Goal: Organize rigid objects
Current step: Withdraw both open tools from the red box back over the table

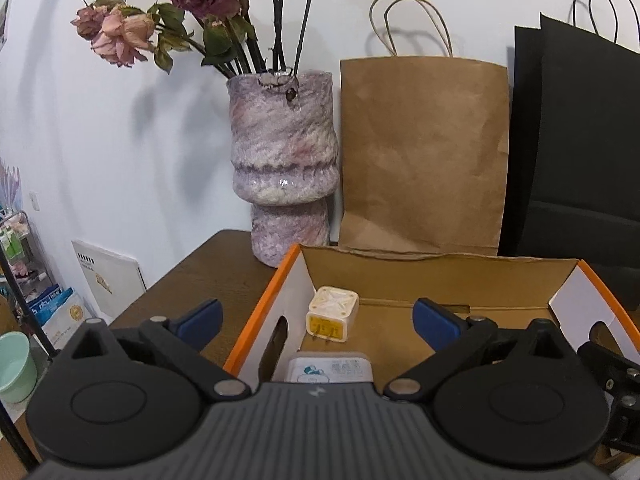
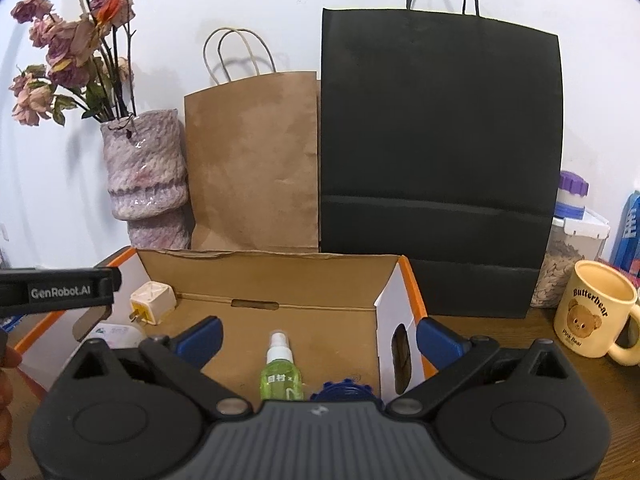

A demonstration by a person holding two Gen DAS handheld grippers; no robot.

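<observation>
An open cardboard box (image 1: 400,276) with orange rims sits on the wooden table; it also shows in the right wrist view (image 2: 280,276). A cream plug adapter (image 1: 332,314) lies in its far left corner, also seen from the right wrist (image 2: 151,302). A white packet (image 1: 330,368) lies in front of it. A green spray bottle (image 2: 280,372) and a blue ridged lid (image 2: 340,392) lie near the box's right side. My left gripper (image 1: 318,318) is open and empty above the box's left part. My right gripper (image 2: 318,334) is open and empty above the box's right part.
A purple vase (image 1: 282,168) with dried roses, a brown paper bag (image 1: 424,152) and a black paper bag (image 2: 440,160) stand behind the box. A cream bear mug (image 2: 596,312) and a jar (image 2: 568,252) stand right of it. The left gripper's body (image 2: 56,292) shows at left.
</observation>
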